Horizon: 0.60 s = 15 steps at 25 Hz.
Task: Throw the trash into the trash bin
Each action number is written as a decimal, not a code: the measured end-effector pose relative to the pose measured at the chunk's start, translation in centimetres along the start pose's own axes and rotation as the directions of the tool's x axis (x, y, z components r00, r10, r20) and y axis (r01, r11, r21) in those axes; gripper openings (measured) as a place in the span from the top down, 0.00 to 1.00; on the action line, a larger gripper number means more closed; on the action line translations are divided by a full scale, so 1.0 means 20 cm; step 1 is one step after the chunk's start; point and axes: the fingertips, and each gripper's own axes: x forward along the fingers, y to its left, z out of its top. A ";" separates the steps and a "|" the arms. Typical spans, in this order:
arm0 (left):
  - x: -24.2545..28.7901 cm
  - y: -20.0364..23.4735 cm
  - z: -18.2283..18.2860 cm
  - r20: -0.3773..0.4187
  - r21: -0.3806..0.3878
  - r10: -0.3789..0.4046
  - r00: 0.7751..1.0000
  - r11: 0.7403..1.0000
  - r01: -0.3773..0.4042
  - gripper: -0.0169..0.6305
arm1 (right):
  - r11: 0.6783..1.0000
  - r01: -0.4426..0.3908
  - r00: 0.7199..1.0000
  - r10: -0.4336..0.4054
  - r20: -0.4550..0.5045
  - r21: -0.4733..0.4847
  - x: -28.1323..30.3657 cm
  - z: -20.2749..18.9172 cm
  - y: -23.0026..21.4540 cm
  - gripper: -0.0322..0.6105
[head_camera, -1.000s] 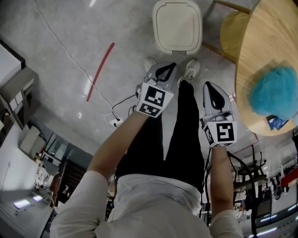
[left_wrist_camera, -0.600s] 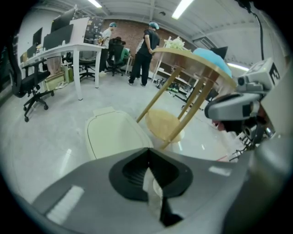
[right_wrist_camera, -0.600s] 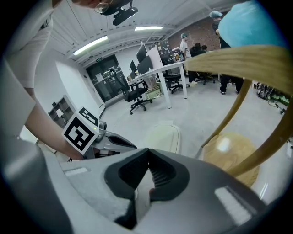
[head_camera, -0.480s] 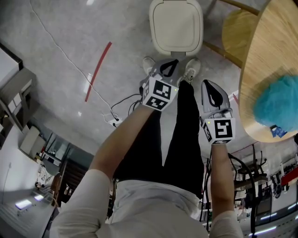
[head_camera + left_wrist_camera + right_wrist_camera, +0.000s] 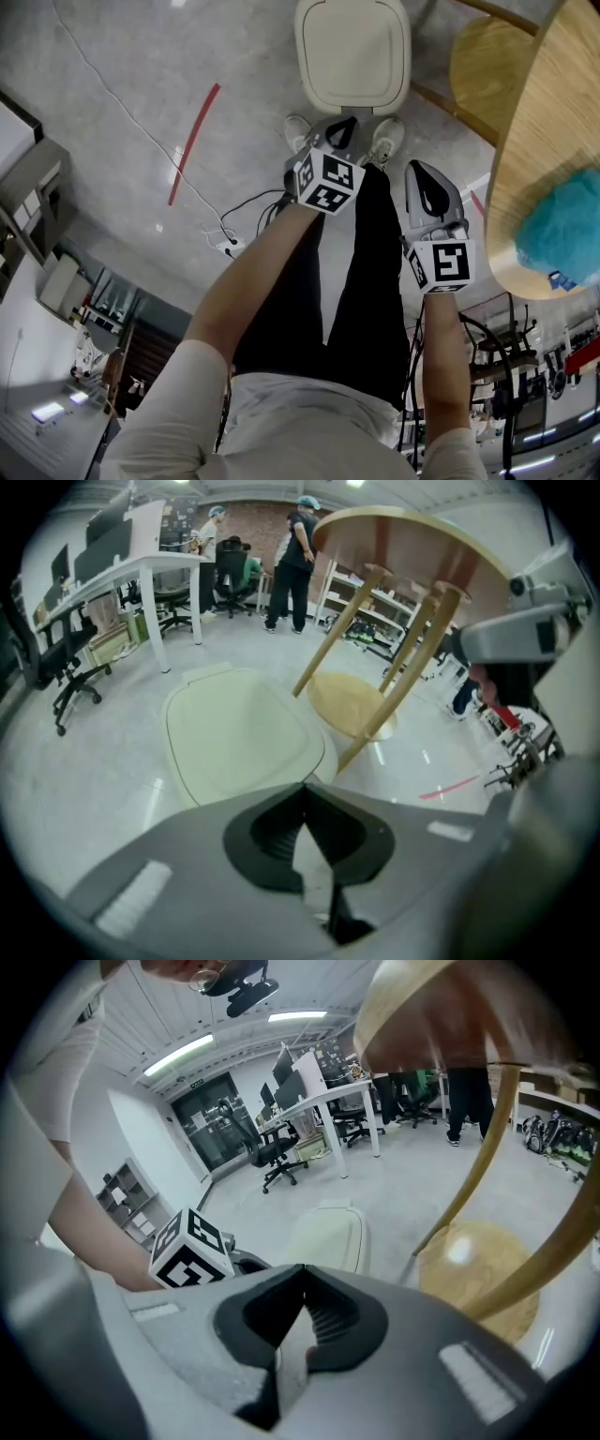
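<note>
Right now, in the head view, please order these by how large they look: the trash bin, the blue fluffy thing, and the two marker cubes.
1. trash bin
2. blue fluffy thing, partly cut off by the frame edge
3. left marker cube and right marker cube: they look alike, so I do not rank them.

The trash bin lid (image 5: 352,52) is seen as smooth cream plastic with a soft sheen. The floor (image 5: 122,103) is finished in polished, glossy grey. Grained wood is shown on the round worktop (image 5: 548,131), where a blue fuzzy heap (image 5: 567,230) looks fluffy. The 2 shells, of the left tongs (image 5: 302,794) and the right tongs (image 5: 302,1271), are moulded in matt grey plastic.
</note>
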 end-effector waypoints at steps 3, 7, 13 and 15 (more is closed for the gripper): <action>0.06 0.00 -0.02 -0.030 0.015 0.008 1.000 1.000 -0.008 0.97 | 1.000 -0.004 1.000 0.004 0.001 -0.003 0.01 -0.01 0.00 0.95; 0.11 0.00 -0.05 -0.063 0.003 0.015 0.998 1.000 -0.015 0.97 | 1.000 -0.007 1.000 0.007 0.000 -0.001 0.02 -0.02 -0.01 0.95; 0.19 0.01 -0.09 -0.107 -0.005 0.045 0.993 0.999 -0.046 0.97 | 1.000 -0.012 1.000 0.012 0.000 0.000 0.03 -0.05 -0.03 0.95; 0.20 0.01 -0.10 -0.114 -0.003 0.054 0.992 0.998 -0.055 0.97 | 1.000 -0.012 1.000 0.012 0.000 0.003 0.03 -0.06 -0.04 0.95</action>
